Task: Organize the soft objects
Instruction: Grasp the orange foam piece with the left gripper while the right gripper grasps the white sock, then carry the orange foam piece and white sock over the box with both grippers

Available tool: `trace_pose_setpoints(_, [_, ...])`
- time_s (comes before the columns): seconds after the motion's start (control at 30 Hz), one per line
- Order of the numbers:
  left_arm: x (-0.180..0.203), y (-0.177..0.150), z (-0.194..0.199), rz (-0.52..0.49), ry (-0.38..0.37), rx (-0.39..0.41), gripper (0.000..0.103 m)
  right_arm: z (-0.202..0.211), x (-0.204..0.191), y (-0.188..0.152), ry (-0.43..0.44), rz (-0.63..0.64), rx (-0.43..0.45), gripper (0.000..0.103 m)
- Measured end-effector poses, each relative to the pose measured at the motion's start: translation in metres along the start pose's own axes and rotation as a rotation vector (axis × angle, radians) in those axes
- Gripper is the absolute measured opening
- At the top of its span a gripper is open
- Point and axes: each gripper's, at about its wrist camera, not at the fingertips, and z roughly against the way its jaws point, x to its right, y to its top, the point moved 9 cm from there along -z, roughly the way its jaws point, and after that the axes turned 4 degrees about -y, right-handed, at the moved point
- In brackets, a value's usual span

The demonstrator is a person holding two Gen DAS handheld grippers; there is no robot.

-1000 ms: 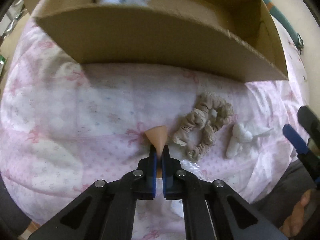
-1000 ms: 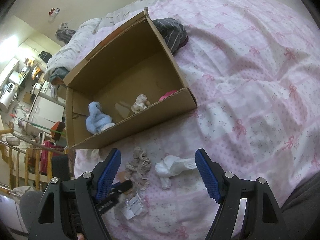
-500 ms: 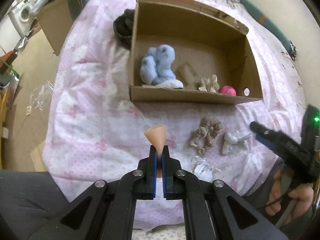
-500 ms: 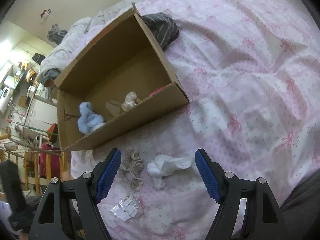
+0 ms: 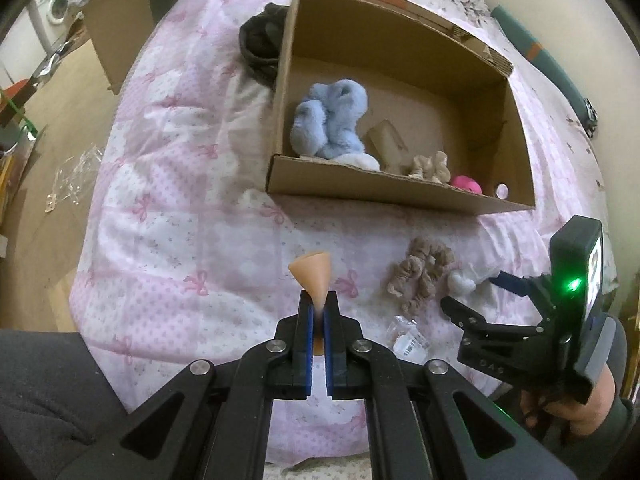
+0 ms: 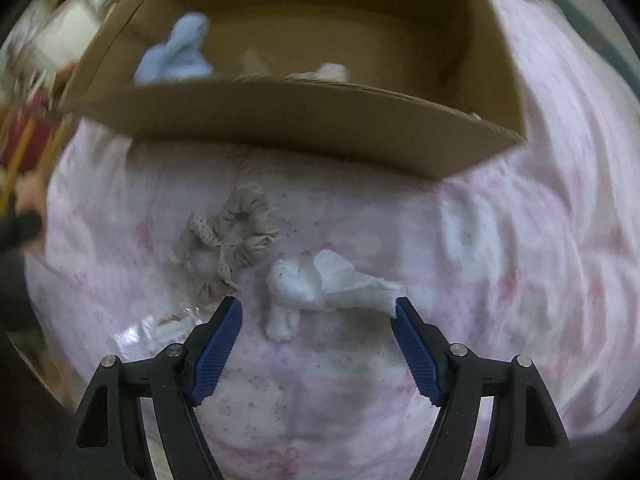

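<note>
The bedspread (image 5: 168,184) is white with pink bows and checks. A brown cardboard box (image 5: 384,196) holds a pale-blue fluffy toy (image 5: 332,120). A beige scrunchie (image 6: 228,240) lies beside a white cloth (image 6: 320,284).

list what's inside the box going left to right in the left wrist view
blue plush → tan block → beige scrunchie → pink ball, all in the box

You're looking down on a bed covered by a pink-and-white quilt (image 5: 168,184) printed with bows. To its left lies a tan floor (image 5: 44,152) with crumpled clear plastic (image 5: 76,172) on it. Far left stands a white washing machine (image 5: 54,4), with a brown cardboard carton (image 5: 116,40) beside it. A pale wall (image 5: 560,4) rises at far right.
</note>
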Motion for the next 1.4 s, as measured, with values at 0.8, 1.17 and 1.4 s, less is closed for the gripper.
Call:
trace_pose_setpoints(0.8, [-0.003, 0.005, 0.004, 0.016, 0.011, 0.027, 0.004, 0.057, -0.021, 0.011, 0.179, -0.027, 0.171, 0.026])
trace_pose_setpoints(1.17, [-0.005, 0.004, 0.003, -0.02, 0.061, 0.037, 0.004, 0.085, -0.011, 0.003, 0.212, -0.068, 0.256, 0.026])
trace_pose_setpoints(1.4, [-0.007, 0.004, -0.001, -0.032, 0.1, 0.043, 0.004, 0.078, -0.02, 0.008, 0.232, -0.062, 0.275, 0.026])
